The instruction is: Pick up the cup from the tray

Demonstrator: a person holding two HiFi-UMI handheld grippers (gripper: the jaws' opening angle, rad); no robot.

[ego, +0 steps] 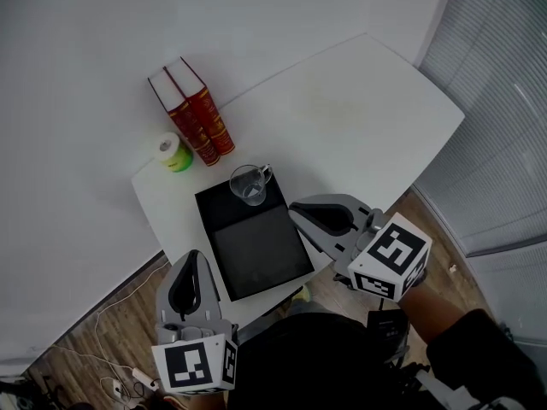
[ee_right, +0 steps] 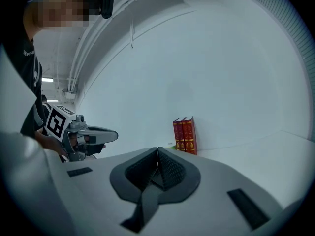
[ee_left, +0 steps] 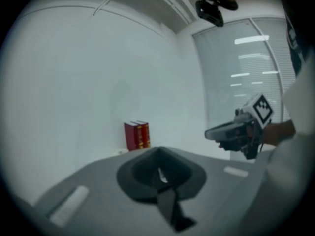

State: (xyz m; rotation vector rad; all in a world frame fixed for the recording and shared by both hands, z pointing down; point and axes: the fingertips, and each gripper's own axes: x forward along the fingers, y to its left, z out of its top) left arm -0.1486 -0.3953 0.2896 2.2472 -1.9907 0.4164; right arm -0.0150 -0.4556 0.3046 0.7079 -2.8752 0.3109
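There is one table [ego: 359, 109]. On it stand one black tray [ego: 256, 250], two red books [ego: 192, 114] side by side, and one green-and-white roll [ego: 173, 153]. One clear glass cup [ego: 249, 184] sits on the tray. There are two grippers, the left gripper [ego: 191, 259] and the right gripper [ego: 299, 210], each carrying one marker cube.
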